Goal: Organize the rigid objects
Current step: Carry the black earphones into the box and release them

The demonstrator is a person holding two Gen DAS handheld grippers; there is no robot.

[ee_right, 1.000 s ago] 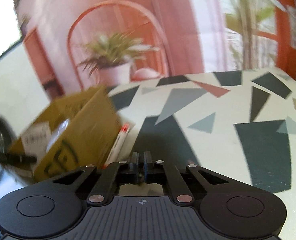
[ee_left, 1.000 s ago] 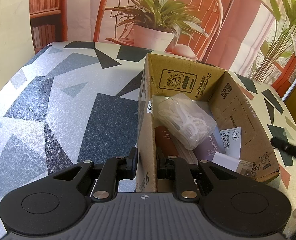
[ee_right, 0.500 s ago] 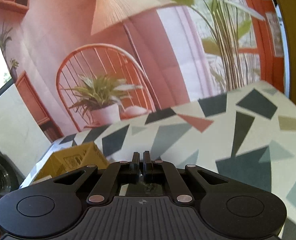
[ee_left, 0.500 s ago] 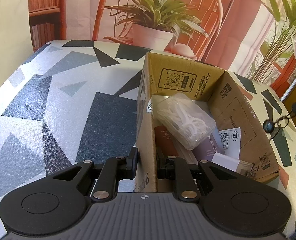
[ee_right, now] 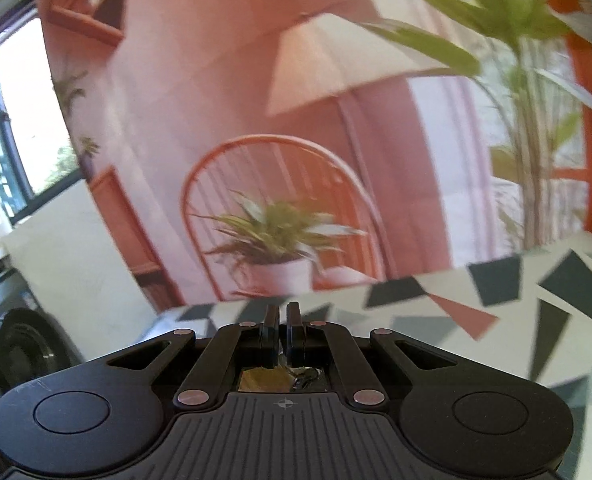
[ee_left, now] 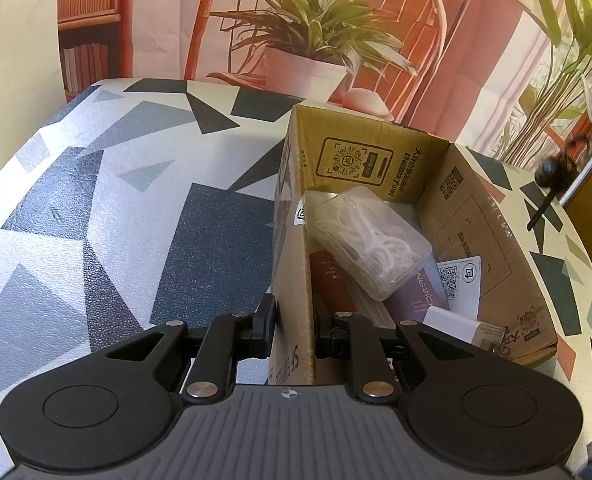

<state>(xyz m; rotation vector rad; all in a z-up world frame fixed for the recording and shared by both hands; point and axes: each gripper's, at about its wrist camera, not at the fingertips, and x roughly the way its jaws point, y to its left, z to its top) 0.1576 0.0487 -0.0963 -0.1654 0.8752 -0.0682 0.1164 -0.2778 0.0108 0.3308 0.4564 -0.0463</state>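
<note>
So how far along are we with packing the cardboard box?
Done: the cardboard box already holds a clear plastic case of floss picks, a purple packet and a white box. In hand: the left gripper clamps the box's near wall, and the right gripper is shut, apparently carrying a small dark item on a cord above the table. Left: dropping that in; no other loose items show.

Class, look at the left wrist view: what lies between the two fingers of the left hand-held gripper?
The near wall of the cardboard box stands between the fingers of the left hand-held gripper, which clamp it, shown in the left wrist view.
</note>
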